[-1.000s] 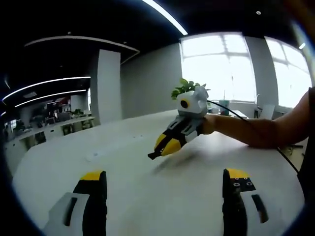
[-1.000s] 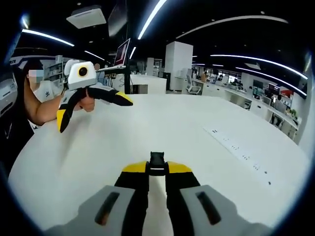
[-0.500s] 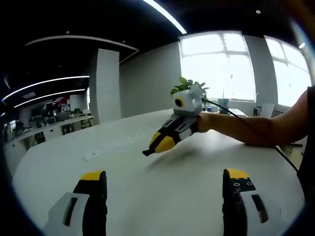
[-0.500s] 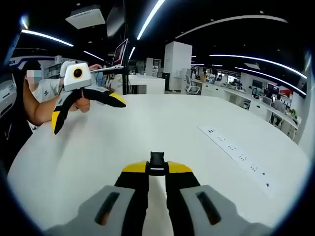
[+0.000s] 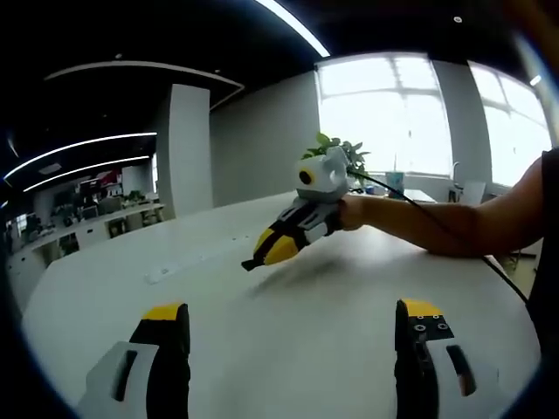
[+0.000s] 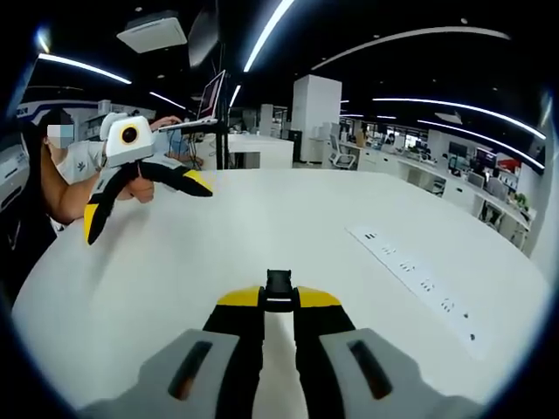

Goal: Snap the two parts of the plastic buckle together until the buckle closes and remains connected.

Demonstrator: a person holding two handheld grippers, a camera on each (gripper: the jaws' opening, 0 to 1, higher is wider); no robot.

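Note:
A small black buckle part sticks out from the tips of my right gripper, which is shut on it above the white table. In the left gripper view the same right gripper hangs over the table with the black part at its tip, a hand and bare arm behind it. My left gripper stands open, jaws wide apart, nothing between them. In the right gripper view it appears at the upper left as the left gripper, open and held above the table.
A white power strip lies flat on the table's right side, also seen as the power strip. A green plant stands behind by the bright windows. A person is at the table's left edge. Office desks fill the background.
In the left gripper view the right gripper has drifted left and slightly up with the black part. In the right gripper view the left gripper has shifted a little left.

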